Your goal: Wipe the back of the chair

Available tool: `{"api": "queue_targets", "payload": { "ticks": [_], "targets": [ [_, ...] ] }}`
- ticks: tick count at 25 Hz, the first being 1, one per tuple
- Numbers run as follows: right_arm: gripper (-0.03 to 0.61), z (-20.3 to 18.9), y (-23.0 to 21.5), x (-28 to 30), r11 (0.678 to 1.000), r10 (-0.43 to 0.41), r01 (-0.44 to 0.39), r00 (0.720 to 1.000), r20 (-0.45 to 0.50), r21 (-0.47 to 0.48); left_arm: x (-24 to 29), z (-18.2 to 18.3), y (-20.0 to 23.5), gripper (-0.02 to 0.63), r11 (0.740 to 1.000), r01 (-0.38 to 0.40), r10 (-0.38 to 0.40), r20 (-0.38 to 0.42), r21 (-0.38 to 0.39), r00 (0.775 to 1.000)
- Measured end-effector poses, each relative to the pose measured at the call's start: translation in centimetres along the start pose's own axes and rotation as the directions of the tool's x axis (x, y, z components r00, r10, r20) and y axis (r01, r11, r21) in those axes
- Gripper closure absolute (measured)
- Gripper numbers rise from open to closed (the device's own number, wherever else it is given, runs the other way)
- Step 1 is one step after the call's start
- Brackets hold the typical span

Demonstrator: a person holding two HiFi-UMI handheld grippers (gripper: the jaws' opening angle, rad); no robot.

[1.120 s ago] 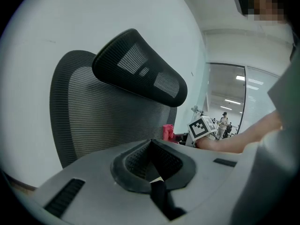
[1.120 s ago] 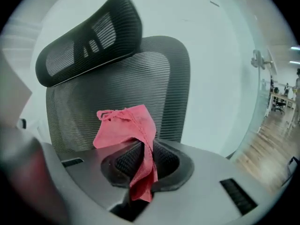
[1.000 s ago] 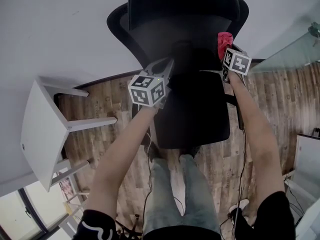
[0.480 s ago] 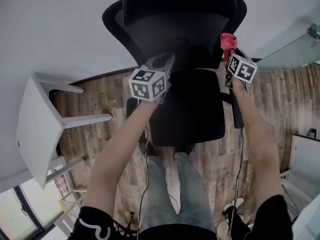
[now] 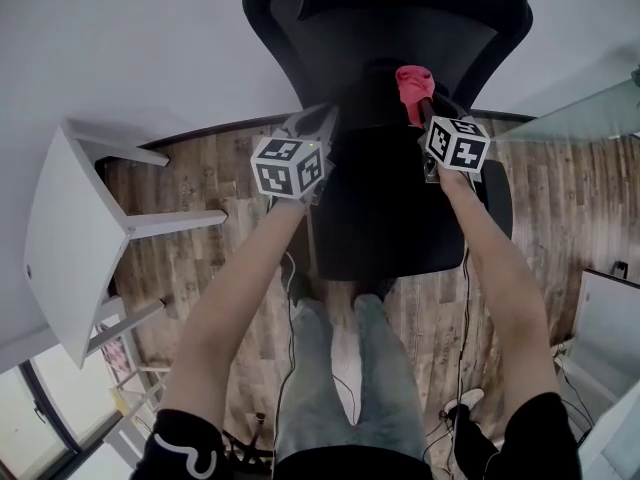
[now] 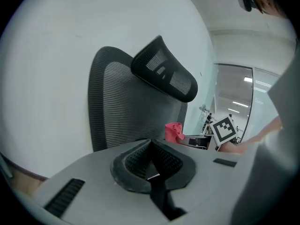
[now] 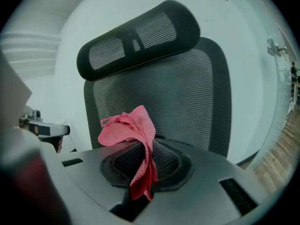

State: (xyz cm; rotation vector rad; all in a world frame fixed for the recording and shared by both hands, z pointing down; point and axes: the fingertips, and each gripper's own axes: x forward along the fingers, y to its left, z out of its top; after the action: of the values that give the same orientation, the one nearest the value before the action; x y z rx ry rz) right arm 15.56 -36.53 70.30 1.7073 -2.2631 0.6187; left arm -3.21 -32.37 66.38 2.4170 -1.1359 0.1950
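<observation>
A plain white wall (image 5: pixel 130 48) is filling the top of the head view, meeting a wood-plank floor (image 5: pixel 200 238) along a dark baseboard (image 5: pixel 225 134). A white table (image 5: pixel 60 258) is standing at the left, near a bright window (image 5: pixel 25 418). A glass partition (image 5: pixel 590 108) is running along the right, and in the left gripper view ceiling lights (image 6: pixel 248 80) are shining beyond the glass.
</observation>
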Motion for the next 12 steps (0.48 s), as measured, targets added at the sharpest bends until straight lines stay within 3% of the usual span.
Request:
{"api": "queue_targets", "payload": {
  "ticks": [5, 12],
  "targets": [
    [0.511, -2.8, 9.1, 3.7, 0.989, 0.149, -0.149, 0.988, -0.045, 0.005, -3.9, -1.0, 5.2, 0.589, 1.000, -0.021, 0.020, -0.017, -0.011, 1.000],
    [0.511, -5.2, 17.7, 7.7, 0.982, 0.189, -0.188, 0.979, -0.070, 0.024, -7.7, -1.8, 10.6, 0.589, 0.999, -0.040, 0.040, -0.047, -0.002, 0.998]
  ]
}}
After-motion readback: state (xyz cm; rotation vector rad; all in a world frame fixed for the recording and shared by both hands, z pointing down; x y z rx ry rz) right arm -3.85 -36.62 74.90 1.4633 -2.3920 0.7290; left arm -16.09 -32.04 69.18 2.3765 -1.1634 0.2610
